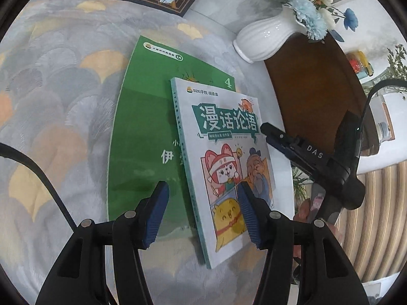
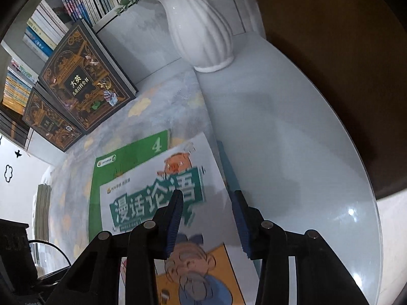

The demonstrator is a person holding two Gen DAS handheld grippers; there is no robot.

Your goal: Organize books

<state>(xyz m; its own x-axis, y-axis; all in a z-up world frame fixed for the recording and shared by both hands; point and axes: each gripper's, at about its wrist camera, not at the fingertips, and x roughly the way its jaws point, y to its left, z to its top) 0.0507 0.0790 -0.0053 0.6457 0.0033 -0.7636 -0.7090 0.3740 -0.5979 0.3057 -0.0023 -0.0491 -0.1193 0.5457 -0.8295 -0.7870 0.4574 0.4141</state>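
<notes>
A white cartoon book (image 1: 223,157) with a teal title lies tilted on top of a larger green book (image 1: 142,137) on the round table. My left gripper (image 1: 203,211) is open, its blue pads on either side of the cartoon book's spine edge, near its lower end. My right gripper (image 2: 207,221) is open over the cartoon book's (image 2: 157,203) right edge; it shows in the left wrist view (image 1: 269,129) beside the book's title. The green book (image 2: 127,157) sticks out behind. Neither gripper holds anything.
A white ribbed vase (image 2: 201,30) with blue flowers stands at the table's back. Two dark ornate books (image 2: 86,81) lean against a shelf of upright books (image 2: 51,25). The glass table edge (image 2: 368,178) curves at the right. A patterned cloth (image 1: 51,89) covers the table's left.
</notes>
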